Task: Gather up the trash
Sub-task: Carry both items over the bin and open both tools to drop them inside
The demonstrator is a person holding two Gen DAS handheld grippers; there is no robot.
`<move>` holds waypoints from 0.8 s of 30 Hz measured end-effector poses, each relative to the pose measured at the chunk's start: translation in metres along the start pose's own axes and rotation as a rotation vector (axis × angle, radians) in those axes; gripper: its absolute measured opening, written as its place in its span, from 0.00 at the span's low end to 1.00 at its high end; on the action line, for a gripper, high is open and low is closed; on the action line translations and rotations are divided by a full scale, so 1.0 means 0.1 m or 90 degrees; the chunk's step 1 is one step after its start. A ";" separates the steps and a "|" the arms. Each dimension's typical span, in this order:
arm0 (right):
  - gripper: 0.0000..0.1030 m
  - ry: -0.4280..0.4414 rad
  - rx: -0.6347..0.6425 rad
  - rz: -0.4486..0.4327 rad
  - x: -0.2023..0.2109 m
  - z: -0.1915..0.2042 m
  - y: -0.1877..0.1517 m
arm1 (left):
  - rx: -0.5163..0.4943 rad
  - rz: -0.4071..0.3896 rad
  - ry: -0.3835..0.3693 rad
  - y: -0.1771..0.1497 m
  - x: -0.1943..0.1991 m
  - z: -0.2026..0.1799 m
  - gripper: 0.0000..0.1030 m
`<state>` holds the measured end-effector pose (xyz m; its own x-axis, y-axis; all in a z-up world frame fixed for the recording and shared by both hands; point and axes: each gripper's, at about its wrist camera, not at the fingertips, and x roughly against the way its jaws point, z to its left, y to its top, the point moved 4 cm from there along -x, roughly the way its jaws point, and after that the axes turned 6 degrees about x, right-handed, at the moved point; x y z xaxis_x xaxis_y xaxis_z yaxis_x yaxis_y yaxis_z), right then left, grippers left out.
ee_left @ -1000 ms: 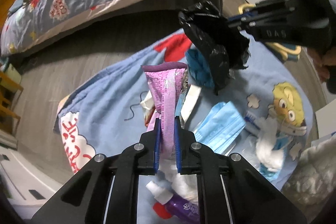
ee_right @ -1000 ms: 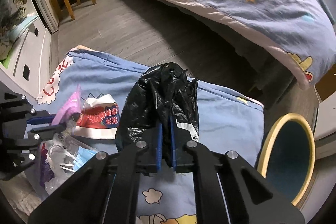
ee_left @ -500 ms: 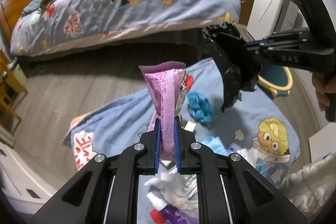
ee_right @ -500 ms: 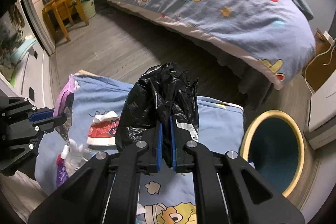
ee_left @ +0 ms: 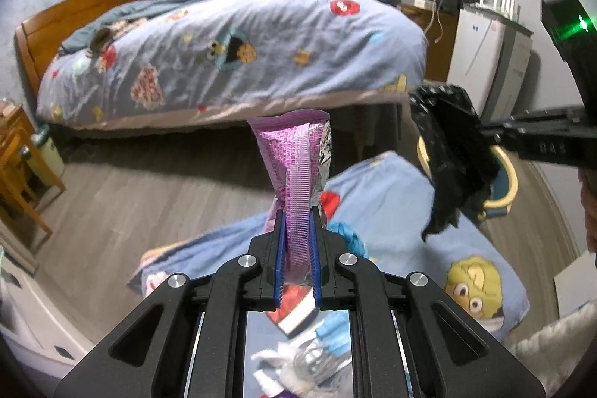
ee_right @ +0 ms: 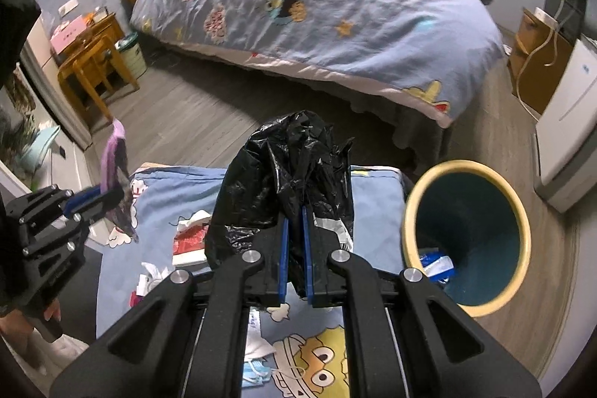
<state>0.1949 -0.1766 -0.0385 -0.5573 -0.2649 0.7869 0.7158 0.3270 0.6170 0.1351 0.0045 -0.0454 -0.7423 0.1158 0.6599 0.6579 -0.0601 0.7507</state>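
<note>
The left gripper [ee_left: 296,230] is clamped narrowly on a purple foil snack wrapper [ee_left: 294,159], which stands upright between its blue pads. The right gripper [ee_right: 294,226] is pinched tight on a crumpled black plastic bag [ee_right: 287,174]. Both are held above a blue cartoon-print blanket [ee_right: 373,211] on the floor, strewn with tissues and face masks. Just right of the blanket stands a blue, yellow-rimmed trash bin [ee_right: 466,230], with a bed [ee_right: 317,6] beyond

My left fingers pinch a crinkled purple foil snack wrapper [ee_left: 294,170] upright; my right fingers clamp a crumpled black plastic bag [ee_right: 294,181] beside the yellow-rimmed blue bin [ee_right: 466,237].
</note>
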 end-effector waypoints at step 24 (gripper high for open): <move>0.06 0.018 -0.083 -0.012 -0.13 -0.60 -0.23 | -0.021 -0.045 0.019 0.21 -0.09 -0.39 0.12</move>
<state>0.2110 -0.2352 -0.0638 -0.5605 -0.2957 0.7735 0.7547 0.2022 0.6241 0.1503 -0.0366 -0.0340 -0.7909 0.0919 0.6051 0.5992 -0.0850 0.7961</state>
